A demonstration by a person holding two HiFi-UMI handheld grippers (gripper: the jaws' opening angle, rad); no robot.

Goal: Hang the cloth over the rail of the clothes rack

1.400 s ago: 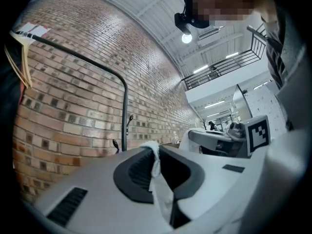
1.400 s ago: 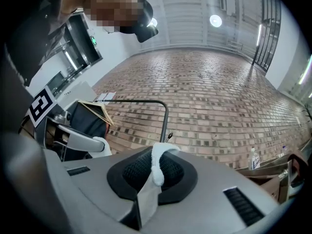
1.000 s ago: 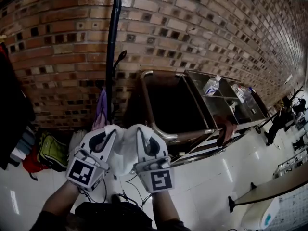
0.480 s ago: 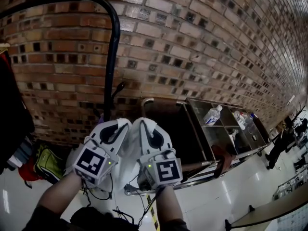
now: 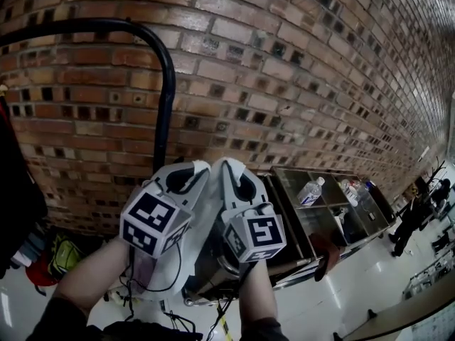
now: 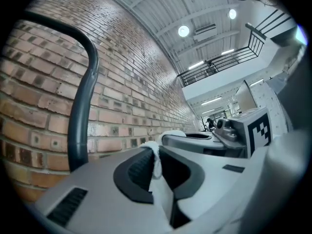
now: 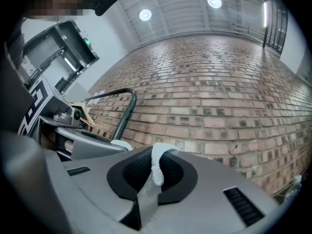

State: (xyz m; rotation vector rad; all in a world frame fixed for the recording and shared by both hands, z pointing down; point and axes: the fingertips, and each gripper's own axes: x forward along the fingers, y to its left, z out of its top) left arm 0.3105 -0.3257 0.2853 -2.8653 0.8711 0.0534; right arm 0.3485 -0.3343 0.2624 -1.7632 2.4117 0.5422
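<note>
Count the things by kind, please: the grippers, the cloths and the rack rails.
grippers: 2 (left gripper, right gripper)
cloth: 1, pinched in both pairs of jaws
rack rail: 1
total: 4

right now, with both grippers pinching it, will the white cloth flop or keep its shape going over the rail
Probably floppy: the cloth sags in soft folds below the left gripper and right gripper. Likely light, since thin pinched edges carry it. It might slide off the smooth round rail unless draped evenly.
</note>
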